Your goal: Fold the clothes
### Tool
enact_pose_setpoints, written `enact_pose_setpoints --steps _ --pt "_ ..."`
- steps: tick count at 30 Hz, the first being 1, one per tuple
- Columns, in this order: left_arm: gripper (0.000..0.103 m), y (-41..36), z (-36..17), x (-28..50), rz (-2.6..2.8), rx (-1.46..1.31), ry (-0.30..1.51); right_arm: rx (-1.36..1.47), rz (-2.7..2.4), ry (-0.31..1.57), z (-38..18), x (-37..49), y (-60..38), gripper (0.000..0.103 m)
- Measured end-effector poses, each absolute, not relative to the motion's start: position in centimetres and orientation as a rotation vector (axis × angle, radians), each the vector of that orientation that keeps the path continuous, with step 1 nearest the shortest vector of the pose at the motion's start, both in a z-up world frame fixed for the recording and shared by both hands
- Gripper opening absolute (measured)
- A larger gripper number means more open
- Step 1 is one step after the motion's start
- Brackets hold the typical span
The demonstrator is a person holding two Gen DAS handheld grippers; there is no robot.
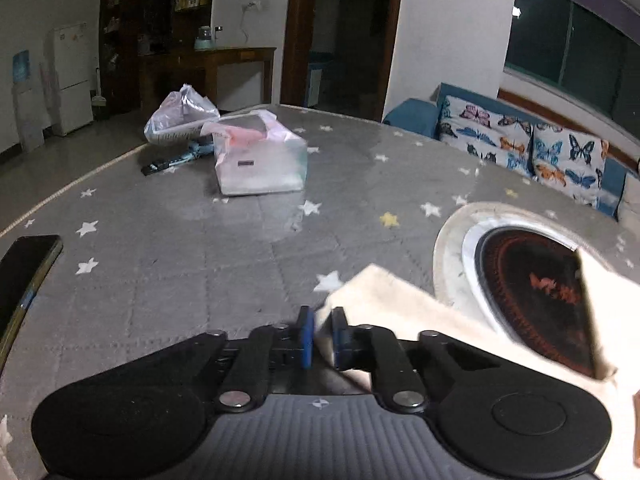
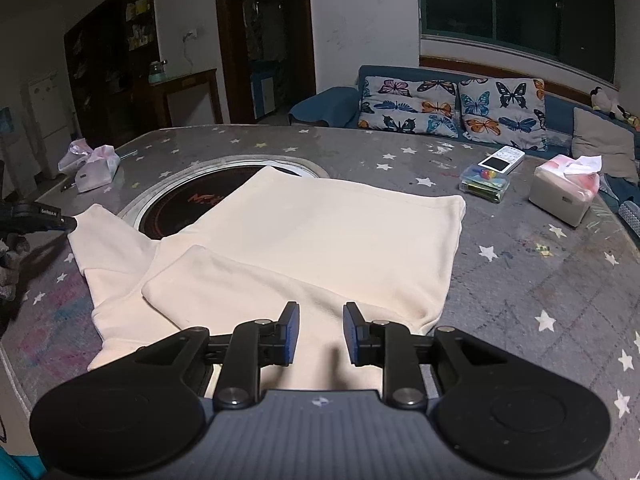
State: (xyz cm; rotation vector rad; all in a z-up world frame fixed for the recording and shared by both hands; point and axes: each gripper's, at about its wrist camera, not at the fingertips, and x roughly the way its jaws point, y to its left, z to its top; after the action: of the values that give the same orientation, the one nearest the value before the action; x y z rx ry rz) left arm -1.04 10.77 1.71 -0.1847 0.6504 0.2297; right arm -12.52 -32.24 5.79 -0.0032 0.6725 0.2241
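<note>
A cream garment [image 2: 320, 236] lies flat on the grey star-patterned table [image 2: 540, 280], partly over a round dark cooktop [image 2: 192, 204]. One sleeve is folded across its near part; the other sleeve [image 2: 104, 236] stretches left. My left gripper [image 1: 322, 330] is shut on the end of that sleeve [image 1: 400, 300], lifting it a little; it also shows in the right wrist view [image 2: 60, 220] at the far left. My right gripper [image 2: 318, 330] is open and empty, just above the garment's near edge.
A tissue box in a plastic bag [image 1: 260, 160], another plastic bag [image 1: 180, 120] and a phone [image 1: 24, 276] lie on the table's left part. A tissue box [image 2: 564, 192], a remote [image 2: 502, 160] and a small clear box [image 2: 484, 182] sit at the right. A sofa [image 2: 440, 108] stands behind.
</note>
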Motion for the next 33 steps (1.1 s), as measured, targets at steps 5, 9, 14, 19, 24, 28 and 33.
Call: enact_pose_setpoints --steps 5,9,14,19,24,28,33 --pt "0.005 8.9 5.2 -1.0 0.134 -0.225 0.561 0.01 0.213 0.659 6.0 -13.0 -32.6 0.023" --pt "0.005 5.8 9.0 -1.6 -0.005 -0.253 0.479 0.023 0.204 0.648 6.1 -13.3 -33.0 0.023" --pt "0.005 1.3 11.9 -3.3 -0.202 -0.258 0.421 0.042 0.195 0.629 6.3 -13.8 -33.6 0.023" --pt "0.006 -3.5 13.4 -5.3 -0.401 -0.251 0.401 0.061 0.185 0.618 6.4 -14.1 -34.1 0.023" --pt "0.006 -7.8 13.7 -7.1 -0.581 -0.254 0.396 0.081 0.171 0.613 6.3 -14.3 -34.7 0.023" --pt "0.006 -10.9 12.2 -8.0 -0.732 -0.252 0.456 0.098 0.153 0.618 6.0 -14.3 -35.1 0.023" --pt "0.009 -13.8 8.9 -8.9 -0.817 -0.195 0.578 0.116 0.124 0.632 5.6 -14.6 -35.9 0.023"
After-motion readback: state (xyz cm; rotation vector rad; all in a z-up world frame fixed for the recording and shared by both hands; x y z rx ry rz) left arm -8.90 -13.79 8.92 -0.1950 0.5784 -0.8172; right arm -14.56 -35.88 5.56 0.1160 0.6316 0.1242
